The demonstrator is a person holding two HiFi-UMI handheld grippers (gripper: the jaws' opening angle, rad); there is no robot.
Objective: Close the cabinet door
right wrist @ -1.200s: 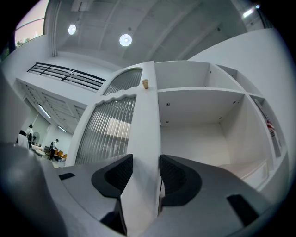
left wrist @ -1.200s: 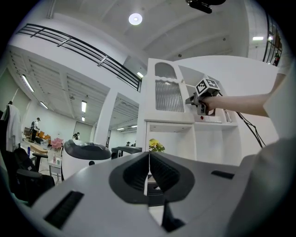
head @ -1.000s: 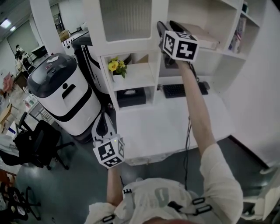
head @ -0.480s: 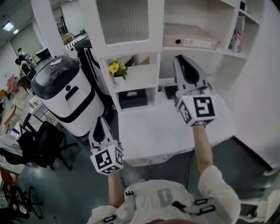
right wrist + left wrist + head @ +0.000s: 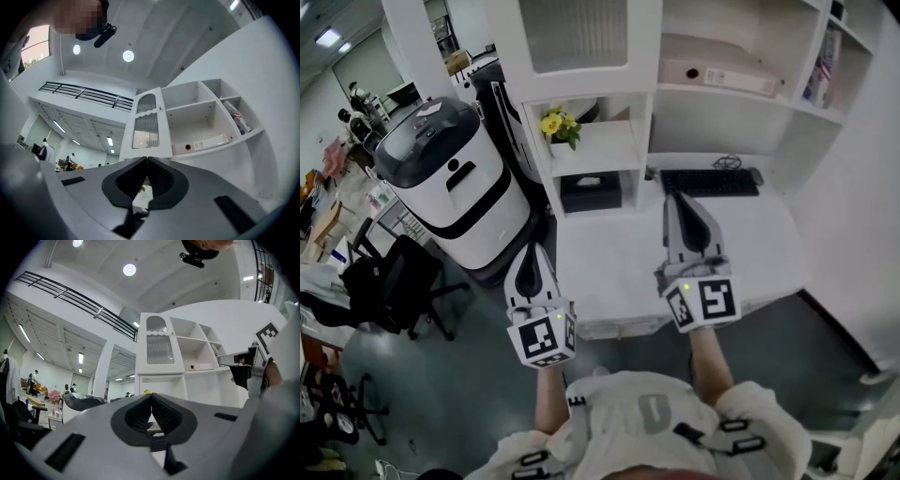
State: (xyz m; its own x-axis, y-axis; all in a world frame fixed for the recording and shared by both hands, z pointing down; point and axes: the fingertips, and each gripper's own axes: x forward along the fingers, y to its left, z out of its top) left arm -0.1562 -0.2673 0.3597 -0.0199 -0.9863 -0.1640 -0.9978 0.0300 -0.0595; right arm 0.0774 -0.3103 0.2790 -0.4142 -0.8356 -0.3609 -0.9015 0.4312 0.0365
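1. The cabinet door (image 5: 581, 33), the ribbed-glass panel at the upper left of the white shelf unit, sits flush with the cabinet front. No gap shows along its edge. From the right gripper view, the door (image 5: 144, 124) lies in line with the open compartments beside it, so I judge it closed.

2. A second ago the right gripper (image 5: 677, 202) was raised to shelf height, just beside that door's edge. It has since come down and away, and now hangs low over the desk (image 5: 619, 272), well apart from the door.

3. Its jaws have just been closing. They now stand tip to tip with nothing between them, only the cabinet showing beyond.

4. The left gripper (image 5: 529, 251) hangs near the desk's front left corner, much where it was. Its jaws are pressed together too, and empty. Its own view looks up at the door (image 5: 156, 345) from a distance.

5. The surroundings look undisturbed:
   - The yellow flowers (image 5: 558, 125) are in the cubby below the door.
   - The binder (image 5: 722, 75) lies on the open shelf to the right.
   - The keyboard (image 5: 710, 181) is at the back of the desk.
   - The big white machine (image 5: 455, 187) stands off to the left.

6. With the door flush and both grippers drawn back empty, the closing itself looks done. I judge this to be the retreat to rest, with nothing left to push.
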